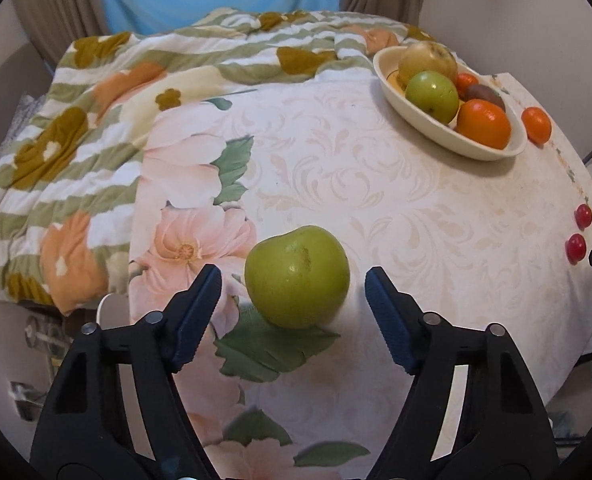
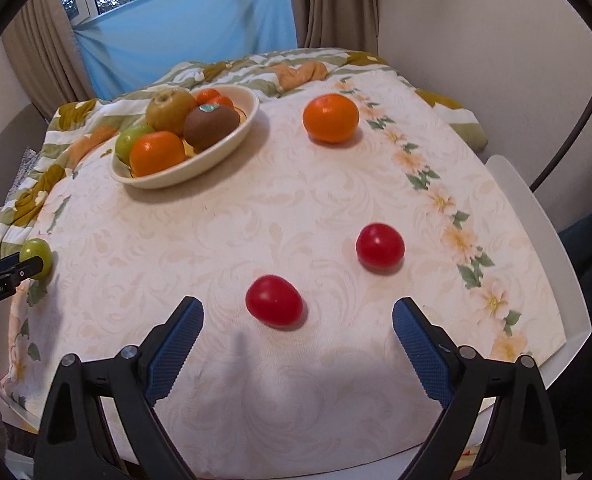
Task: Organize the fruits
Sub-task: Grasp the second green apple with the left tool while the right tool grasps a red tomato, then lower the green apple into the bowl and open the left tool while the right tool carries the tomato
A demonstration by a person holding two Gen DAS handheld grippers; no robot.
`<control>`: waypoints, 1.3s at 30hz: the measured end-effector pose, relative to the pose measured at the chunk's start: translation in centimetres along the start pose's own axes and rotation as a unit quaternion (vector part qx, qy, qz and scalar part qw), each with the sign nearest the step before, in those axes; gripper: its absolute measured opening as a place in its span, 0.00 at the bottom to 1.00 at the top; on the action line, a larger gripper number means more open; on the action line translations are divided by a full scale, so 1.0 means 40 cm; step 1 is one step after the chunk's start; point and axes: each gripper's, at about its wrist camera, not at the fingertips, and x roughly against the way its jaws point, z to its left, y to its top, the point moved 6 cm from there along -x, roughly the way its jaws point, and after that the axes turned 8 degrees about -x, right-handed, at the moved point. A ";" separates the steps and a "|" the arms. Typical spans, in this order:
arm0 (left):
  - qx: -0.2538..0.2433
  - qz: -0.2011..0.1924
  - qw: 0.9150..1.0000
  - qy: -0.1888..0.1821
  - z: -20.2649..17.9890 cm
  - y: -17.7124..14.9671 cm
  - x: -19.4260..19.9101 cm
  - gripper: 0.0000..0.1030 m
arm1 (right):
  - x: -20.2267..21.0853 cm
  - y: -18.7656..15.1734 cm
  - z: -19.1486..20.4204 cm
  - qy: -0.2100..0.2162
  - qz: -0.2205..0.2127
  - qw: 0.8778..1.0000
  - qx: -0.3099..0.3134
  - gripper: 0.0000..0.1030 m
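A loose green apple (image 1: 297, 276) sits upright on my table (image 1: 416, 208), well short of the cream oval bowl (image 1: 436, 130). That bowl holds a green apple (image 1: 432, 95), a yellowish pear (image 1: 427, 60), a brown kiwi (image 2: 211, 127) and oranges (image 2: 158, 153). Just beside the bowl, on its right, rests a lone orange (image 2: 330, 117). Two small red tomatoes (image 2: 274, 301) (image 2: 379, 245) lie apart, nearer me than the bowl.

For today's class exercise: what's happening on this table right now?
A person holds a gripper in each hand, sorting fruit. The left gripper is open around a green apple without touching it. The right gripper hangs open over a red fruit. Another red fruit and an orange lie loose beside the part-filled bowl.
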 end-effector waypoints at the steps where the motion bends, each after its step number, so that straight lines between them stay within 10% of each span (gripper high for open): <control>1: -0.002 0.002 1.000 0.000 0.000 0.001 -0.006 0.68 | -0.004 -0.002 0.002 -0.001 0.002 1.000 0.000 0.92; 13: -0.015 0.012 1.000 -0.008 -0.003 0.009 -0.019 0.59 | -0.050 -0.007 0.031 -0.014 0.022 0.999 0.021 0.71; 24: -0.018 0.014 1.000 -0.012 -0.011 -0.008 -0.012 0.59 | -0.081 -0.004 0.055 -0.021 0.039 0.998 0.034 0.34; 39: -0.016 -0.003 1.000 -0.021 -0.025 0.003 0.080 0.59 | -0.012 0.033 0.085 -0.001 0.018 0.999 0.040 0.31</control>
